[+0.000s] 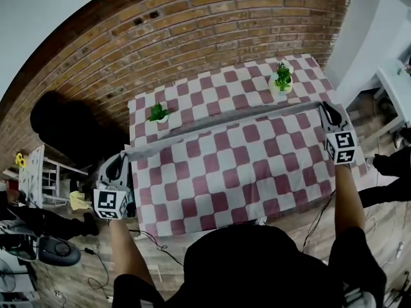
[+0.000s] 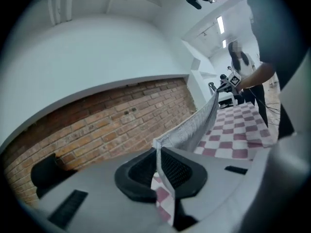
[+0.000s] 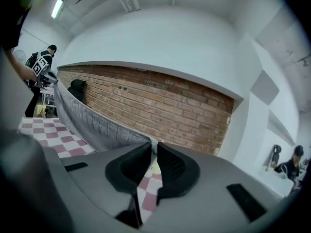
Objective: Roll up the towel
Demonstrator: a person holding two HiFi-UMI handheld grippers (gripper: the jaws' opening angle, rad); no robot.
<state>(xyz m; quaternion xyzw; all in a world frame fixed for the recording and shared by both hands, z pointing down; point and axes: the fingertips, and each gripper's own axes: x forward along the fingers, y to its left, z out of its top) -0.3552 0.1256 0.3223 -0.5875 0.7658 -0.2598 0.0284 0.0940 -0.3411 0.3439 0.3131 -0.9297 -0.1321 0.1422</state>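
A grey towel point(image 1: 225, 124) hangs taut as a long band between my two grippers, above the far half of the checkered table point(image 1: 244, 178). At the table's left side, my left gripper point(image 1: 124, 154) is shut on the towel's left corner. In the left gripper view the cloth point(image 2: 194, 125) runs out from the closed jaws point(image 2: 158, 152) toward the other hand. My right gripper point(image 1: 326, 110) is shut on the right corner by the table's right edge. The right gripper view shows the towel point(image 3: 92, 123) stretching left from the pinched jaws point(image 3: 154, 147).
Two small potted plants point(image 1: 158, 113) point(image 1: 282, 77) stand on the far part of the table, just behind the towel. A brick wall point(image 1: 192, 24) runs behind the table. A dark seat point(image 1: 61, 124) and a white rack point(image 1: 45, 172) stand at the left.
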